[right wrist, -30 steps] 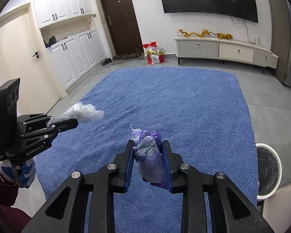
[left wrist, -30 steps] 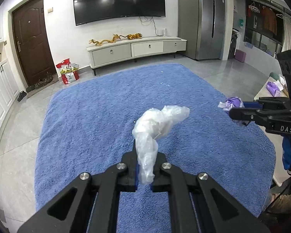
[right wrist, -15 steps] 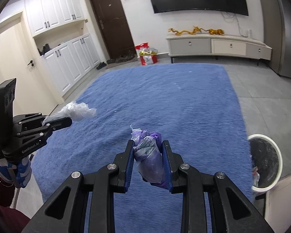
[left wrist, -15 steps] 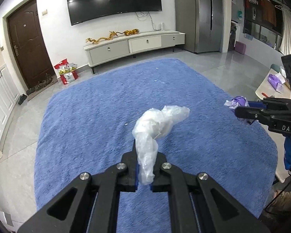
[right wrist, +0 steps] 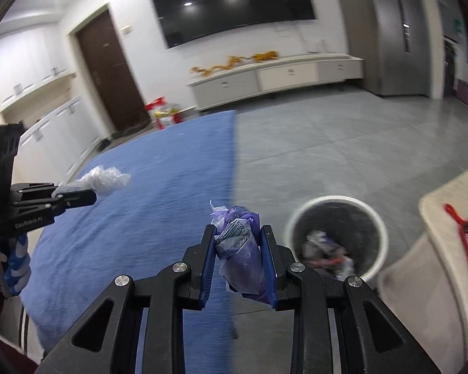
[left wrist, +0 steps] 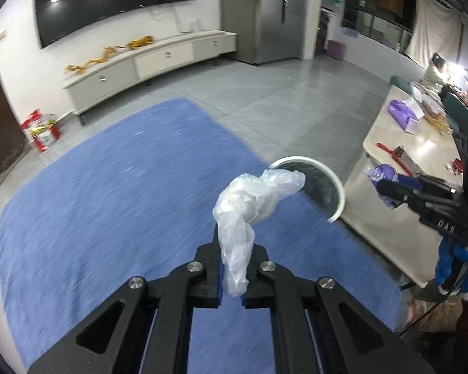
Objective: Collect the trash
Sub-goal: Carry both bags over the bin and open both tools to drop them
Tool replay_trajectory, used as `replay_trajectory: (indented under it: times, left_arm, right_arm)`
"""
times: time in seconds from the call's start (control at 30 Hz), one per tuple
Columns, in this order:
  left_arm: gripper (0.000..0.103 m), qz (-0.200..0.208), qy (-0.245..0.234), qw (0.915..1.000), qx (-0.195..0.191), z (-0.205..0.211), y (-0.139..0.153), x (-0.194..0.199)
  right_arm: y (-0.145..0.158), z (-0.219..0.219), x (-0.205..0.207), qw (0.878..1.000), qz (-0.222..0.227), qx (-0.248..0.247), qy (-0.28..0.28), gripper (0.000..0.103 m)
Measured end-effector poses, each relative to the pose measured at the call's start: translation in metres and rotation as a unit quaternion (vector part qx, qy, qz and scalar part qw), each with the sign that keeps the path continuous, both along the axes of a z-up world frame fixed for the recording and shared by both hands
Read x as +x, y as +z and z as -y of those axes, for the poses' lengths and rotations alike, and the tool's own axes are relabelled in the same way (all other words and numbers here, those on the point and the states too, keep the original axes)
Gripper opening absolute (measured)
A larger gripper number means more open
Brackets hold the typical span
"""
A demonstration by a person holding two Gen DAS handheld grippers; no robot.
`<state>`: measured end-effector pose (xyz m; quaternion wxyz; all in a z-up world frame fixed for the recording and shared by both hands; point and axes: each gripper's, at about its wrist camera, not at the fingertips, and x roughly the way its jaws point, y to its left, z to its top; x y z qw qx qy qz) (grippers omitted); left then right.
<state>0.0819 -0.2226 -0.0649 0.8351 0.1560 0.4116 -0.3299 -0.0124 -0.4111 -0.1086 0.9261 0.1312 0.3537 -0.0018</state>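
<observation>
My left gripper [left wrist: 232, 275] is shut on a crumpled clear plastic bag [left wrist: 252, 199] and holds it in the air above the blue rug [left wrist: 109, 205]. My right gripper [right wrist: 237, 255] is shut on a crumpled purple wrapper [right wrist: 238, 246]. A white round trash bin [right wrist: 337, 238] with a dark liner and some rubbish inside stands on the floor just right of the right gripper. The bin [left wrist: 315, 180] also shows in the left wrist view, ahead and to the right of the clear bag. Each gripper appears in the other's view: right [left wrist: 387, 187], left [right wrist: 87, 196].
A beige table [left wrist: 399, 168] with a red tool and a purple packet stands right of the bin. A TV cabinet [left wrist: 146, 62], a fridge [left wrist: 265, 15] and a brown door [right wrist: 109, 78] line the far wall. Grey tile floor [right wrist: 327, 143] lies beyond the rug.
Both views have swung to the right. The trash bin and the table have come into view and closer. Both grippers still hold their trash.
</observation>
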Motion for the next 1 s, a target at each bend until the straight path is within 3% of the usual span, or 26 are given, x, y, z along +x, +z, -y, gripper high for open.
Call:
replay_trajectory:
  times: [0.2, 0.5, 0.6, 0.63, 0.7, 0.77, 0.9, 1.0]
  left_arm:
    - [0.007, -0.029, -0.042, 0.9985, 0.023, 0.102, -0.022, 0.035]
    - [0.008, -0.079, -0.064, 0.9942, 0.036, 0.198, -0.070, 0.068]
    - [0.010, -0.080, -0.070, 0.9939, 0.031, 0.218, -0.085, 0.073]
    - [0.015, -0.090, -0.073, 0.9929, 0.029, 0.223, -0.089, 0.074]
    - [0.026, -0.112, -0.075, 0.9907, 0.020, 0.229, -0.098, 0.078]
    - [0.043, -0.118, -0.069, 0.9905, 0.009, 0.231, -0.104, 0.079]
    - [0.047, -0.137, -0.058, 0.9888, -0.015, 0.222, -0.102, 0.080]
    - [0.047, -0.116, -0.050, 0.9917, -0.025, 0.209, -0.090, 0.071]
  right_arm:
    - [-0.017, 0.062, 0.027, 0.999, -0.022, -0.016, -0.045, 0.028]
    - [-0.080, 0.133, 0.087, 0.991, -0.078, 0.020, -0.102, 0.030]
    - [-0.100, 0.148, 0.107, 0.988, -0.100, 0.019, -0.115, 0.030]
    - [-0.106, 0.152, 0.111, 0.987, -0.105, 0.022, -0.118, 0.031]
    - [-0.115, 0.156, 0.117, 0.985, -0.114, 0.021, -0.130, 0.044]
    - [-0.121, 0.155, 0.113, 0.983, -0.120, 0.015, -0.141, 0.051]
    - [-0.123, 0.159, 0.109, 0.980, -0.124, 0.012, -0.153, 0.051]
    - [-0.117, 0.156, 0.103, 0.981, -0.120, 0.008, -0.151, 0.051]
